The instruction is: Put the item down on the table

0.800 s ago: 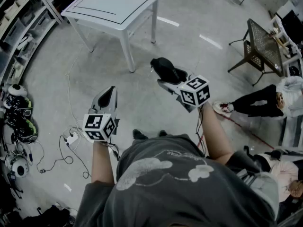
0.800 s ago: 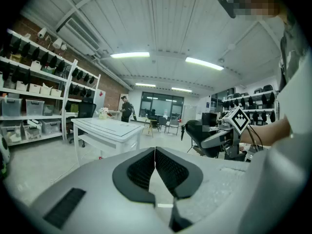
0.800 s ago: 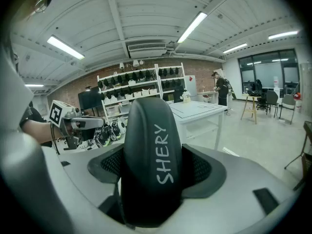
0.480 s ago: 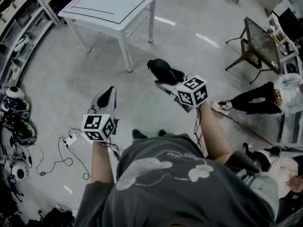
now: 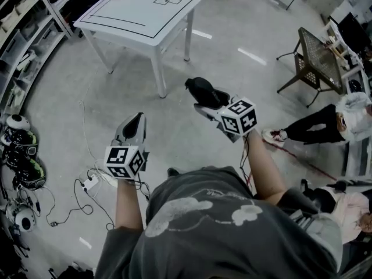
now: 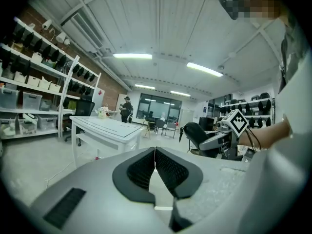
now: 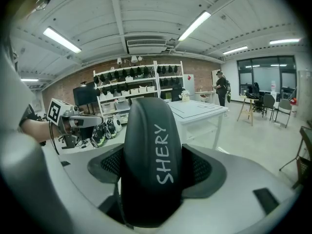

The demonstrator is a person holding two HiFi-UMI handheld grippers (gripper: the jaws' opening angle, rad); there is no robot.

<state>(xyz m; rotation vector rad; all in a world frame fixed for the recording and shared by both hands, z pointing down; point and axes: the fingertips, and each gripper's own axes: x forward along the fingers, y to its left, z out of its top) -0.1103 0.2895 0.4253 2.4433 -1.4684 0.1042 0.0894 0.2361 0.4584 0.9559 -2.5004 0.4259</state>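
Note:
A black, rounded shoe-like item (image 7: 152, 155) with white lettering stands upright between the pads of my right gripper (image 7: 153, 168), which is shut on it. From the head view, the right gripper (image 5: 207, 99) holds the black item (image 5: 203, 89) in the air over the floor, short of the white table (image 5: 139, 10). The left gripper (image 5: 134, 125) hangs lower left, also over the floor. Seen from the left gripper view, my left gripper (image 6: 155, 165) is shut with nothing in it, and the white table (image 6: 105, 126) stands ahead to the left.
Shelves (image 5: 23, 22) line the left wall, with helmets (image 5: 20, 150) and cables (image 5: 87, 182) on the floor below them. At the right are a mesh chair (image 5: 317, 54) and a seated person's legs (image 5: 308, 124). Another person (image 6: 126, 108) stands beyond the table.
The view has shifted a little, so the table sits slightly lower in the picture. Both grippers keep their pose, the right one still holding the black item.

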